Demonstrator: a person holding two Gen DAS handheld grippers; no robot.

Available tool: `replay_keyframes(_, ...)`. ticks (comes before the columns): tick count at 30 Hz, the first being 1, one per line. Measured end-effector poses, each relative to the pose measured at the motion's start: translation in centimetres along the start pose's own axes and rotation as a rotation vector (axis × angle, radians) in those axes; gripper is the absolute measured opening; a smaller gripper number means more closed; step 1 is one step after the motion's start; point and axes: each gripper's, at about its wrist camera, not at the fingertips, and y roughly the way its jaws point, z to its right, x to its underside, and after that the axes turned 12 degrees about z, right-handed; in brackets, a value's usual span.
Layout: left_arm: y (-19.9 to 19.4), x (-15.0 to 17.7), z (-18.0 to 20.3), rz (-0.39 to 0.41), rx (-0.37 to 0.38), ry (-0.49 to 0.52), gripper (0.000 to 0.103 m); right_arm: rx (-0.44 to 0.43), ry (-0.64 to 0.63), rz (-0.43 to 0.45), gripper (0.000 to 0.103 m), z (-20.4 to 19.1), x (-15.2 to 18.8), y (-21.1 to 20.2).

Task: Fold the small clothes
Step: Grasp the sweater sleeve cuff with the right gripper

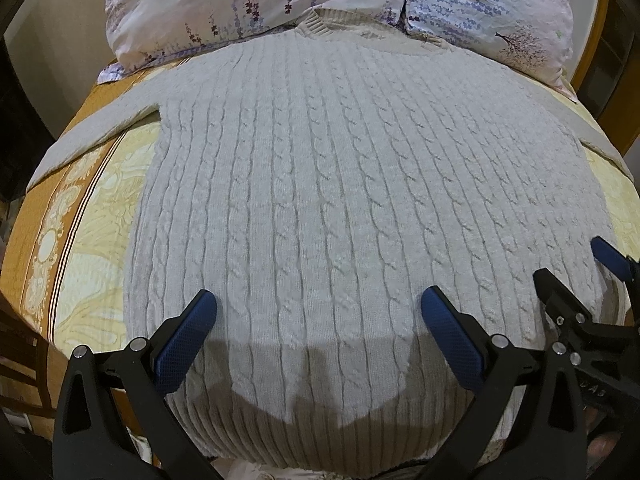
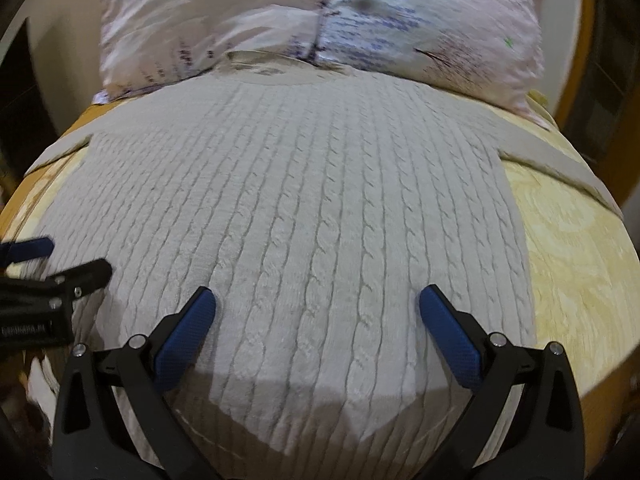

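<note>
A pale grey cable-knit sweater [image 1: 320, 184] lies flat on the bed, neck toward the pillows, sleeves spread to both sides, ribbed hem nearest me. It also shows in the right wrist view [image 2: 312, 208]. My left gripper [image 1: 318, 304] is open and empty, hovering over the lower part of the sweater near the hem. My right gripper [image 2: 318, 300] is open and empty too, over the lower right part of the sweater. Each gripper shows at the edge of the other's view: the right one [image 1: 576, 272] and the left one [image 2: 60, 264].
Two floral pillows [image 1: 256, 4] lie at the head of the bed behind the sweater's collar. A yellow and orange patterned bedcover [image 1: 80, 240] shows on both sides of the sweater, also in the right wrist view [image 2: 580, 280]. Dark room lies beyond the bed's edges.
</note>
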Motion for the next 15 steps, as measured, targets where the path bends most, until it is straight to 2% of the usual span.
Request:
replay_keyframes(3,0.4,-0.7,-0.5,0.03,0.027,-0.007,0.102,-0.028,0.058,-0.008,0.101,1.8,-1.1,0.2)
replay_keyframes(6,0.9,-2.0,-1.4,0.059,0.082,-0.038,0.102,-0.038,0.184,0.016,0.101,5.5,-2.8,0.3)
replay_keyframes(10,1.7,-4.1,-3.0,0.109,0.19,-0.105,0.102,0.043,0.361,0.064,0.099,13.1,-5.5,0.8)
replay_keyframes(12,2.3,-5.1,-3.6,0.127,0.226,-0.12,0.102,0.1,0.423,0.074,0.094,16.5,-6.4,1.3)
replay_keyframes(15,3.3,-6.8,-4.0,0.124,0.201,-0.111,0.102,0.155,0.559,0.078,0.083,22.5,-7.0,2.5)
